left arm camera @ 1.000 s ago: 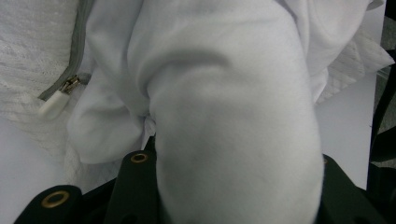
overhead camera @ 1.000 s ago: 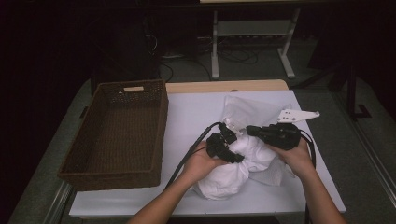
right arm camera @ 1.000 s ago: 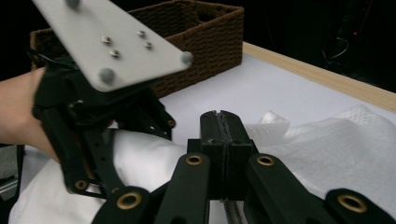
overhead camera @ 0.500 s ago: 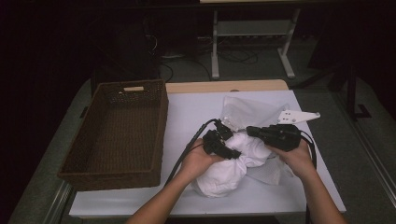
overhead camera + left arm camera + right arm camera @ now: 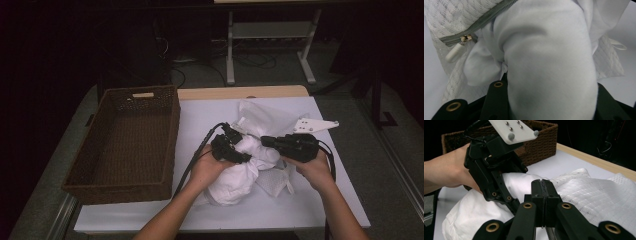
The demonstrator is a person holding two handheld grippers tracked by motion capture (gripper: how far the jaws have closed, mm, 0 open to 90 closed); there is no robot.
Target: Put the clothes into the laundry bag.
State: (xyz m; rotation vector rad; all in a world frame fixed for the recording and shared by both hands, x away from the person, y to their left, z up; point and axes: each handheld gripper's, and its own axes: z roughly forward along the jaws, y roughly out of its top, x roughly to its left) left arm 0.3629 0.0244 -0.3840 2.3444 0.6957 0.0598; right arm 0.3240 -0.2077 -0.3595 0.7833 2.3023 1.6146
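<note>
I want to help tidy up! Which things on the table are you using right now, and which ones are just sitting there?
In use:
- white cloth, clamped in the left gripper
- mesh zipper bag, its edge pinched by the right gripper

Just sitting there:
- wicker basket, nothing inside it
- metal stand on the floor behind the table

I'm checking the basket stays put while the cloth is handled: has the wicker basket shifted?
No. The wicker basket sits at the same spot on the table's left side.
</note>
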